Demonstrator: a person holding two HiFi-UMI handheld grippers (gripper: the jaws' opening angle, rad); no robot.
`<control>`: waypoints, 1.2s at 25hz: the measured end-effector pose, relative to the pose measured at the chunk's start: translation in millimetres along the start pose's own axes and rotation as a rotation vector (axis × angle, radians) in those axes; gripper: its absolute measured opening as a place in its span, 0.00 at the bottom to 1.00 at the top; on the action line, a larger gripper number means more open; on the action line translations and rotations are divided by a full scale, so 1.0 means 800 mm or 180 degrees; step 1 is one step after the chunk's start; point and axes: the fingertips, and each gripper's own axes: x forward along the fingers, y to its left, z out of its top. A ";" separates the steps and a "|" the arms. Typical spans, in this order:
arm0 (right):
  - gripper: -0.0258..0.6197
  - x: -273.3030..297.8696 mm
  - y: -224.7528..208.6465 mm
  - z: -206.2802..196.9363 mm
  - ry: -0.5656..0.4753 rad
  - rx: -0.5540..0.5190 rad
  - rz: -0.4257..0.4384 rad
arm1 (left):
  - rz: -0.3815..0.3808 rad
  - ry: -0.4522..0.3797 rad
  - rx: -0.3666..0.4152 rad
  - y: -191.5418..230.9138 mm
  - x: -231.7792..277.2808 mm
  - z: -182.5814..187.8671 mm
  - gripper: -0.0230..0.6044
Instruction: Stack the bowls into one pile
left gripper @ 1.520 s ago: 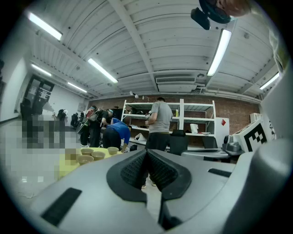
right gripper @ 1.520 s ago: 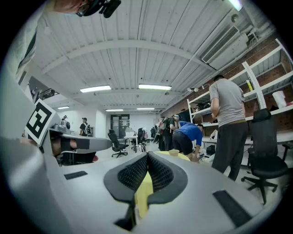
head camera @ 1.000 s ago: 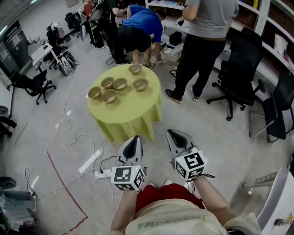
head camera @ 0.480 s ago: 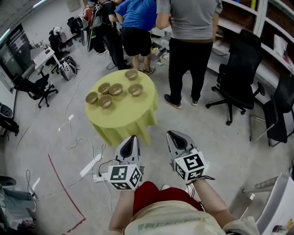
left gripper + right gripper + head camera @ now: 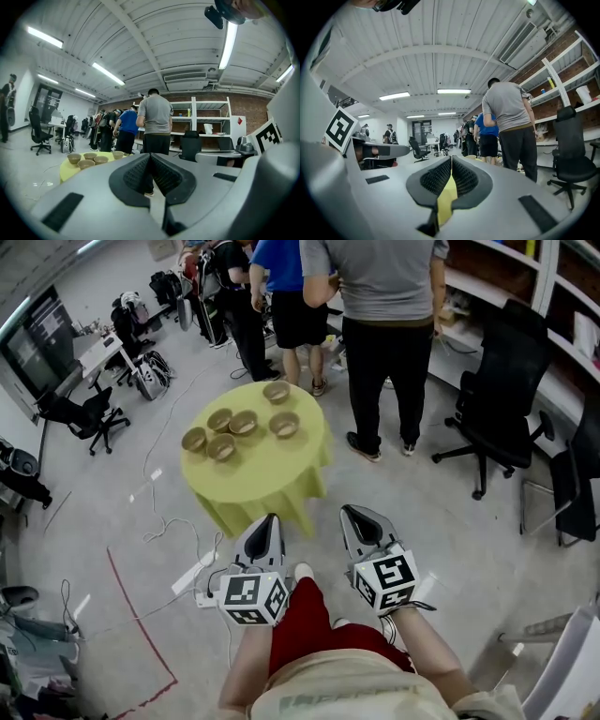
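Yellow-green cloth drapes a small round table (image 5: pixel 272 474) on the grey floor ahead of the person, its skirt hanging down all round. Six tan bowls (image 5: pixel 243 422) sit on the far half of the top, upright with mouths up and each standing singly. They are round, so none has a long axis, but the group runs as a loose band from the left rim to the far rim, and the last one lies close to that edge. Bare cloth fills the near half. Open floor separates the table's near edge from the left gripper (image 5: pixel 270 523) and the right gripper (image 5: pixel 352 516), which are held side by side, level and pointing toward the table. Each has its jaws pressed together with nothing between them. A person in a grey shirt (image 5: pixel 384 296) stands just beyond the table's far right, and another in blue (image 5: pixel 286 277) stands behind it. White cables (image 5: pixel 173 521) trail across the floor at the left, and a black office chair (image 5: pixel 502 399) stands well apart at the right.
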 end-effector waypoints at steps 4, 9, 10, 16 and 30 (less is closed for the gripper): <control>0.10 0.028 -0.004 0.003 0.0022 -0.0010 0.0001 | 0.0027 0.0007 -0.0002 0.022 0.024 0.001 0.07; 0.10 0.067 -0.020 -0.010 0.0136 -0.0003 -0.0014 | -0.0002 0.0083 -0.0071 0.049 0.067 -0.008 0.07; 0.10 0.078 -0.024 -0.014 0.0164 -0.0003 -0.0020 | 0.0002 0.0090 -0.0078 0.057 0.077 -0.010 0.07; 0.10 0.153 -0.048 -0.021 0.0298 -0.0034 -0.0041 | 0.0014 0.0166 -0.0081 0.105 0.146 -0.012 0.07; 0.10 0.383 -0.079 -0.001 0.0437 -0.0044 0.0043 | -0.0080 0.0363 -0.0058 0.242 0.316 0.007 0.07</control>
